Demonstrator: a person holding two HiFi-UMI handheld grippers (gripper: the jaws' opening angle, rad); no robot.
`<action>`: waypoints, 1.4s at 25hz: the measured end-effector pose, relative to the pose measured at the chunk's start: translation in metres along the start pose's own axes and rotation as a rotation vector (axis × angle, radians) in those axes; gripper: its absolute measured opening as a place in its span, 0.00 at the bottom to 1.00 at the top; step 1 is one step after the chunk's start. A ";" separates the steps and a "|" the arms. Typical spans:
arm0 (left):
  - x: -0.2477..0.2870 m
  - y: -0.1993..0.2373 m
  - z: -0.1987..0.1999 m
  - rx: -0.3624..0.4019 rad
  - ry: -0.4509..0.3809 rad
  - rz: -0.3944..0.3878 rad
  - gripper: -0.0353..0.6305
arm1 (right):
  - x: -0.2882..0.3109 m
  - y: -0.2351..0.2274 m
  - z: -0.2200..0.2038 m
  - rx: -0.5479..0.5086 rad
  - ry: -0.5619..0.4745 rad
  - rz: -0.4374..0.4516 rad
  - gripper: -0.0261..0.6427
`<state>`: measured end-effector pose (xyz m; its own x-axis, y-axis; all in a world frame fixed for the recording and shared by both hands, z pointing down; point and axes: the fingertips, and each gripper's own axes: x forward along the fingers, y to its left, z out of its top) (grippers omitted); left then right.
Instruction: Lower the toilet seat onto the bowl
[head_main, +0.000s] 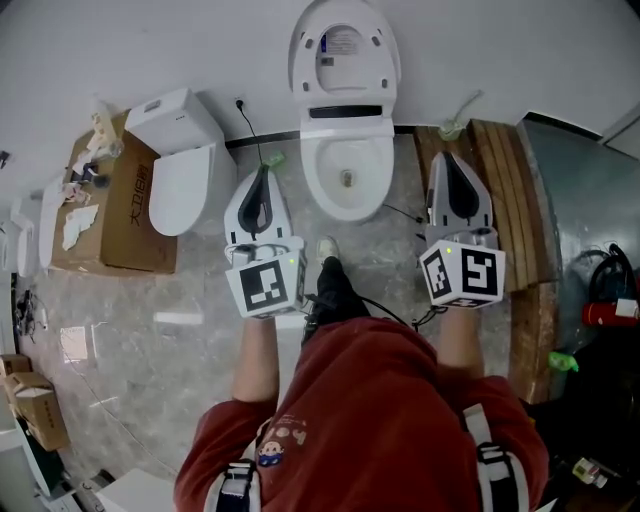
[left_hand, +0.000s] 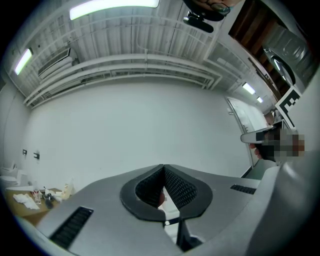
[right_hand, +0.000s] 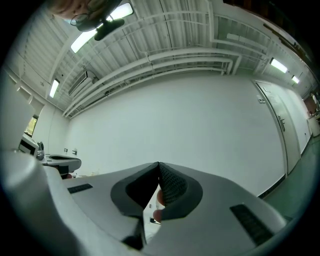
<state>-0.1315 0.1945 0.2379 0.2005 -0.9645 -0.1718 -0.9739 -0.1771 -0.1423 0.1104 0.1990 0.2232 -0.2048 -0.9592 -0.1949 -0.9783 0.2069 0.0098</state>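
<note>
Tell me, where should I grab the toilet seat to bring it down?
Take the toilet seat by its free top edge, farthest from the hinge, coming from the front, over the bowl. It stands raised with its back to the wall, so only that edge is probably reachable. The right tool is shut; open it first.

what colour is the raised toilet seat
White. The toilet seat shows best in the head view, tipped up against the wall.

Second toilet (head_main: 185, 165) stood just left of the left tool (head_main: 262, 172), cardboard box (head_main: 115, 205) beyond it. Wooden planks (head_main: 505, 190) lay just right of the right tool (head_main: 446, 160).
</note>
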 end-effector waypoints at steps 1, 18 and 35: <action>0.002 0.001 -0.002 0.000 0.002 0.001 0.07 | 0.001 0.000 -0.002 0.003 0.003 0.001 0.06; 0.055 -0.003 -0.039 -0.019 0.084 -0.025 0.07 | 0.042 -0.021 -0.041 0.000 0.081 -0.009 0.06; 0.125 -0.008 -0.060 -0.022 0.122 -0.075 0.07 | 0.118 -0.029 -0.070 0.023 0.129 0.027 0.06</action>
<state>-0.1051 0.0633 0.2761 0.2598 -0.9648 -0.0414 -0.9589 -0.2527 -0.1291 0.1120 0.0665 0.2685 -0.2351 -0.9696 -0.0675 -0.9716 0.2362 -0.0094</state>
